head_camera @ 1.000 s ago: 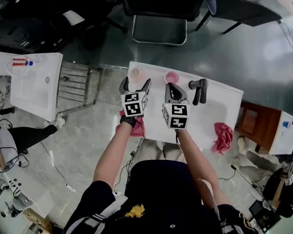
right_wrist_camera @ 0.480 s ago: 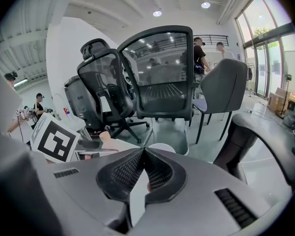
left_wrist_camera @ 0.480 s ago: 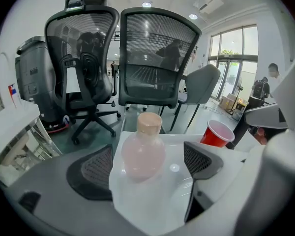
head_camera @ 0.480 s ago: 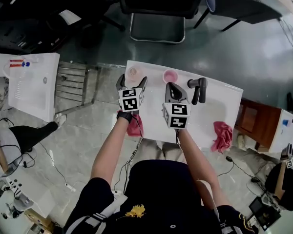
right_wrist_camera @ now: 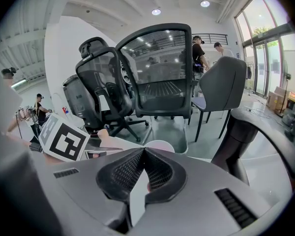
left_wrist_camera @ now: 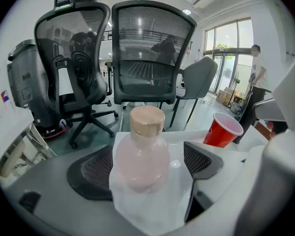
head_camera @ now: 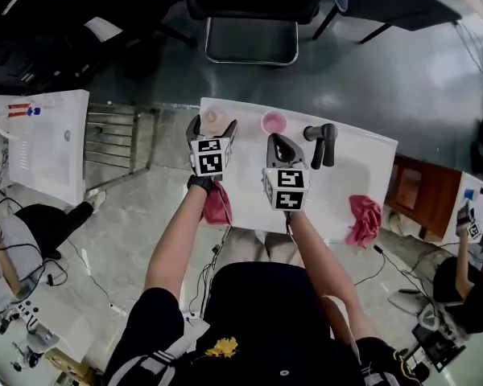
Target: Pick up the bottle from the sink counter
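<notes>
The bottle (head_camera: 213, 119) is clear with a pinkish tint and a tan cap, and it stands upright near the far left corner of the white sink counter (head_camera: 354, 163). In the left gripper view the bottle (left_wrist_camera: 141, 156) fills the space between the two black pads. My left gripper (head_camera: 213, 127) is open around it, with a gap still showing beside the right pad (left_wrist_camera: 200, 160). My right gripper (head_camera: 276, 141) hovers over the counter's middle, its jaws shut with nothing between them (right_wrist_camera: 145, 154).
A red cup (head_camera: 273, 122) stands right of the bottle, also visible as the red cup (left_wrist_camera: 222, 130). A black faucet (head_camera: 323, 143) rises further right. One pink cloth (head_camera: 217, 203) hangs at the near edge, another pink cloth (head_camera: 364, 220) at the right. Office chairs (head_camera: 249, 6) stand beyond.
My left gripper has moved forward and a little left, so its jaws now stand on either side of the bottle. The right gripper has barely moved.
</notes>
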Motion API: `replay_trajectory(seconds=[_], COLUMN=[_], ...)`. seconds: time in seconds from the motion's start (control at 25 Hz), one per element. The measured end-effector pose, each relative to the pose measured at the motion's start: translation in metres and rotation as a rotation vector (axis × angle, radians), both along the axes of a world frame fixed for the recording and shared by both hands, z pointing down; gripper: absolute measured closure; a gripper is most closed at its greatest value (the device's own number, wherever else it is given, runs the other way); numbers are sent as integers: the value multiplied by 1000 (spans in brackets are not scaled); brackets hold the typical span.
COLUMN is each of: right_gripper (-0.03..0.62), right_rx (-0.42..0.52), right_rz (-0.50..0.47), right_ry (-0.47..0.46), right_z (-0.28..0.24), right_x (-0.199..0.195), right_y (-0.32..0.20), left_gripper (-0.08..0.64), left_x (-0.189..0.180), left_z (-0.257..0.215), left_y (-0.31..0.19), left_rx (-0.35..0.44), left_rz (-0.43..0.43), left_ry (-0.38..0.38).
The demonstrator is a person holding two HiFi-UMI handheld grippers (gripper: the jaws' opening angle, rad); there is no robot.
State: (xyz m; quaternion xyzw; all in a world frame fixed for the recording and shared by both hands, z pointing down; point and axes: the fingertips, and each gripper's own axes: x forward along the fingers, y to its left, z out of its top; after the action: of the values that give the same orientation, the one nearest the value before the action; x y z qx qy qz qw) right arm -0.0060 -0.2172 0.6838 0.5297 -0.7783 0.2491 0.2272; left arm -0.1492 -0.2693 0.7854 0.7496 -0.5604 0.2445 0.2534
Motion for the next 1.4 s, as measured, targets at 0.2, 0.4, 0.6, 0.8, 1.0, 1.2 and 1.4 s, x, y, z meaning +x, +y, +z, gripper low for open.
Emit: replay_trajectory(seconds=[0.2, 0.4, 0.6, 0.8, 1.0, 1.2, 1.4], right_gripper=[566, 566, 566, 566, 566, 566, 566], right_rx=[-4, -3, -10, -13, -15, -15, -14], right_rz=[9, 12, 18, 24, 30, 37, 39], right_ry=[15, 17, 7, 11, 14, 15, 14], right_z=[5, 6, 2, 2, 3, 4, 2], right_x=[7, 8, 9, 12, 15, 18, 17], right_y=[0, 0, 0, 2, 4, 4, 7], left_gripper=[120, 120, 120, 120, 120, 121, 123], left_x=[1, 2, 2, 2, 2, 0, 1], left_z=[7, 13, 18, 34, 35, 39, 32], left_y=[-7, -15, -21, -26, -27, -27, -27], left_rx=[-4, 3, -2, -12, -19, -15, -16], left_rz=[17, 32, 32, 12, 17, 22, 23], left_ry=[-16, -35, -39, -39, -53, -69, -74])
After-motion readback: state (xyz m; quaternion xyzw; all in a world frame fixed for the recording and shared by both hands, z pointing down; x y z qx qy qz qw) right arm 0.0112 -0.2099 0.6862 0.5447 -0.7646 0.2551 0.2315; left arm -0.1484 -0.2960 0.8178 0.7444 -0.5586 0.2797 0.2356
